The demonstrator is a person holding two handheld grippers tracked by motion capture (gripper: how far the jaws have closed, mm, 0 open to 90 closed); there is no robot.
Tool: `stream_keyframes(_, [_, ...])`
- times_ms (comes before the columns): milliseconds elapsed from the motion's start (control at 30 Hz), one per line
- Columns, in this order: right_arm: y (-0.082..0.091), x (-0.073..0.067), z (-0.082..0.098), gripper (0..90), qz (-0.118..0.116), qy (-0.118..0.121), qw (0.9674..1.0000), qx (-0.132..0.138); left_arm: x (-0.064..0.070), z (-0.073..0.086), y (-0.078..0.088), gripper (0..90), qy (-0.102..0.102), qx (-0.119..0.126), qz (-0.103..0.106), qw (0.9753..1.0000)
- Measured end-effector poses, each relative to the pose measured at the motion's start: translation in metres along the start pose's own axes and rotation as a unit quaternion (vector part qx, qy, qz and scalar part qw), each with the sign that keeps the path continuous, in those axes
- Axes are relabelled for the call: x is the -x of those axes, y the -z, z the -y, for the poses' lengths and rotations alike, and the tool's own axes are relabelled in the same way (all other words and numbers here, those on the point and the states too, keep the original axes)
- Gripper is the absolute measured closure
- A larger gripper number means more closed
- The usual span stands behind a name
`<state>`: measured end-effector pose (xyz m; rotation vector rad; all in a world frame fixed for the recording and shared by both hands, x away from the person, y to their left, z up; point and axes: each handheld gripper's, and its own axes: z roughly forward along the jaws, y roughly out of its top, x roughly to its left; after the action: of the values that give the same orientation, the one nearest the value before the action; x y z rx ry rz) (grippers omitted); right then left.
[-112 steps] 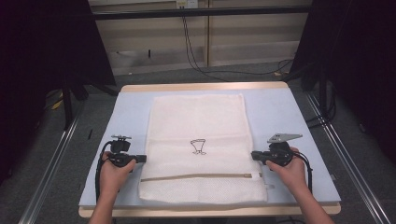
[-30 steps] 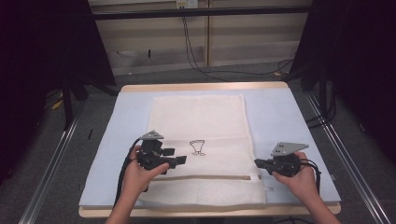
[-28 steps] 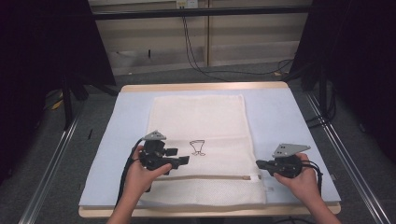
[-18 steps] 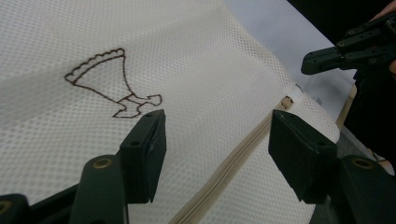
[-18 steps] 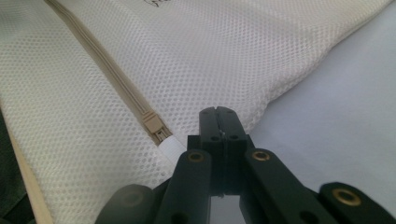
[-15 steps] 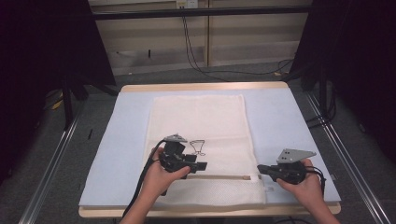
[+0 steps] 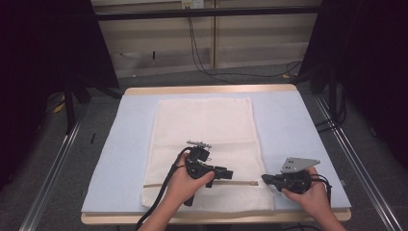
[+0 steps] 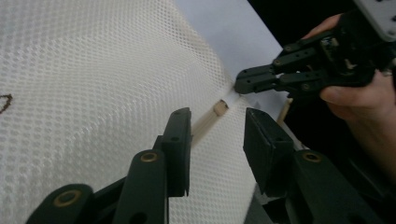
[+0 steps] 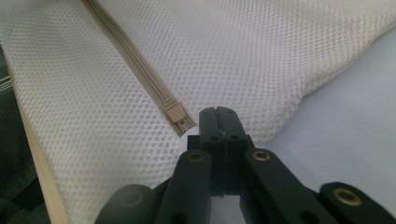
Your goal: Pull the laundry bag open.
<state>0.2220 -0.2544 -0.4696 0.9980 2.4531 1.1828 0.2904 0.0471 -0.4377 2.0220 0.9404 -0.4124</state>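
A white mesh bag [image 7: 204,125] lies flat on the blue mat, with a beige zipper [image 7: 240,182] running across it near the front edge. My left gripper [image 7: 228,173] hovers over the zipper line and points right. In the left gripper view its jaws [image 8: 217,135] have just been closing but still stand apart, with the zipper's end piece [image 8: 219,108] ahead of them and untouched. My right gripper [image 7: 264,179] is shut, its tips [image 9: 218,116] pinching the bag's edge beside the zipper's end piece [image 9: 175,114]. The left gripper view shows the right gripper [image 8: 243,84] holding that edge.
The blue mat [image 7: 298,125] covers a wooden table [image 7: 211,89]; bare mat lies to the left and right of the bag. A small dark wire shape [image 8: 4,101] rests on the mesh. Metal rails and dark floor surround the table, and cables trail at the back.
My left gripper has travelled right across the bag to the zipper line, and its jaws have narrowed. The right gripper has stayed at the bag's right front corner, still shut.
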Motion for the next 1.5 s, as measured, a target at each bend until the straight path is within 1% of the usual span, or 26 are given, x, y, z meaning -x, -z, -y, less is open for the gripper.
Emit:
stream_keyframes(33, [-0.001,-0.001,0.000,90.0,0.001,0.000,1.0000,0.000,0.000,-0.001,-0.003,70.8,0.009,-0.004,0.004,0.9999])
stream_keyframes(67, [-0.001,-0.001,0.000,90.0,-0.002,0.001,1.0000,-0.002,0.002,-0.001,-0.005,71.4,0.021,0.000,0.010,0.9997])
stream_keyframes(167, [-0.003,-0.001,0.001,90.0,-0.001,0.005,1.0000,-0.008,0.005,-0.003,-0.014,70.0,0.029,0.004,0.004,0.9996])
stream_keyframes(233, [-0.003,-0.001,0.001,90.0,-0.001,0.004,1.0000,-0.008,0.006,-0.004,-0.019,69.7,0.042,0.002,-0.002,0.9991])
stream_keyframes(267, [-0.003,0.000,0.001,90.0,-0.002,0.005,1.0000,-0.007,0.006,-0.004,-0.023,68.9,0.049,0.002,0.006,0.9988])
stream_keyframes(300, [-0.003,0.000,0.001,90.0,-0.002,0.004,1.0000,-0.007,0.007,-0.004,-0.026,68.0,0.053,0.005,-0.001,0.9986])
stream_keyframes(333, [-0.003,0.000,0.002,90.0,-0.001,0.004,1.0000,-0.008,0.006,-0.004,-0.029,68.6,0.045,-0.005,-0.008,0.9989])
stream_keyframes(400, [-0.003,0.000,0.002,90.0,-0.003,0.005,0.9999,-0.009,0.007,-0.004,-0.035,69.1,0.051,-0.007,-0.006,0.9987])
stream_keyframes(433, [-0.004,0.000,0.002,90.0,-0.004,0.006,0.9999,-0.009,0.008,-0.003,-0.038,69.4,0.046,-0.012,-0.020,0.9987])
stream_keyframes(500, [-0.004,0.000,0.002,90.0,-0.004,0.006,0.9999,-0.010,0.008,-0.003,-0.042,70.2,0.058,-0.009,-0.016,0.9982])
stream_keyframes(533, [-0.004,0.000,0.002,90.0,-0.004,0.006,0.9999,-0.012,0.008,-0.003,-0.043,70.5,0.052,-0.018,-0.014,0.9984])
stream_keyframes(567, [-0.005,0.000,0.002,90.0,-0.003,0.007,0.9999,-0.013,0.009,-0.003,-0.045,71.0,0.055,-0.016,-0.018,0.9982])
stream_keyframes(633, [-0.005,-0.001,0.002,90.0,-0.006,0.005,0.9998,-0.016,0.010,-0.003,-0.048,71.3,0.056,-0.023,-0.014,0.9981])
stream_keyframes(667, [-0.006,-0.001,0.002,90.0,-0.005,0.005,0.9998,-0.016,0.011,-0.003,-0.050,71.4,0.062,-0.026,-0.009,0.9977])
stream_keyframes(700, [-0.006,-0.001,0.003,90.0,-0.007,0.005,0.9998,-0.017,0.012,-0.002,-0.052,71.3,0.059,-0.030,-0.009,0.9978])
stream_keyframes(767, [-0.007,-0.001,0.003,90.0,-0.010,0.005,0.9997,-0.020,0.013,-0.001,-0.055,71.0,0.064,-0.039,-0.014,0.9971])
stream_keyframes(900, [-0.008,-0.002,0.003,90.0,-0.007,0.008,0.9997,-0.022,0.015,-0.001,-0.063,71.0,0.075,-0.038,-0.008,0.9965])
stream_keyframes(1000, [-0.008,-0.001,0.003,90.0,-0.008,0.007,0.9997,-0.023,0.016,-0.001,-0.068,70.6,0.068,-0.044,-0.012,0.9966])
stream_keyframes(1067, [-0.008,-0.001,0.004,90.0,-0.009,0.004,0.9997,-0.022,0.018,-0.001,-0.072,69.9,0.071,-0.043,-0.009,0.9965])
stream_keyframes(1100, [-0.009,-0.001,0.004,90.0,-0.009,0.003,0.9997,-0.022,0.019,0.000,-0.073,69.9,0.078,-0.042,-0.007,0.9960])
stream_keyframes(1167, [-0.009,-0.001,0.004,90.0,-0.009,0.004,0.9997,-0.022,0.019,0.000,-0.075,70.2,0.079,-0.044,-0.014,0.9958])
stream_keyframes(1200, [-0.009,-0.001,0.004,90.0,-0.009,0.004,0.9997,-0.022,0.019,0.000,-0.076,70.3,0.073,-0.047,-0.015,0.9961])
stream_keyframes(1233, [-0.009,-0.001,0.004,90.0,-0.009,0.005,0.9997,-0.022,0.020,0.000,-0.078,70.3,0.084,-0.043,-0.018,0.9954])
stream_keyframes(1300, [-0.009,-0.001,0.004,90.0,-0.010,0.005,0.9997,-0.023,0.020,0.000,-0.080,71.0,0.083,-0.042,-0.018,0.9954])
stream_keyframes(1433, [-0.010,-0.001,0.004,90.0,-0.008,0.002,0.9997,-0.024,0.018,0.000,-0.084,72.8,0.095,-0.046,-0.019,0.9942])
stream_keyframes(1500, [-0.010,-0.002,0.004,90.0,-0.008,0.002,0.9997,-0.024,0.019,0.001,-0.086,74.3,0.108,-0.042,-0.021,0.9931])
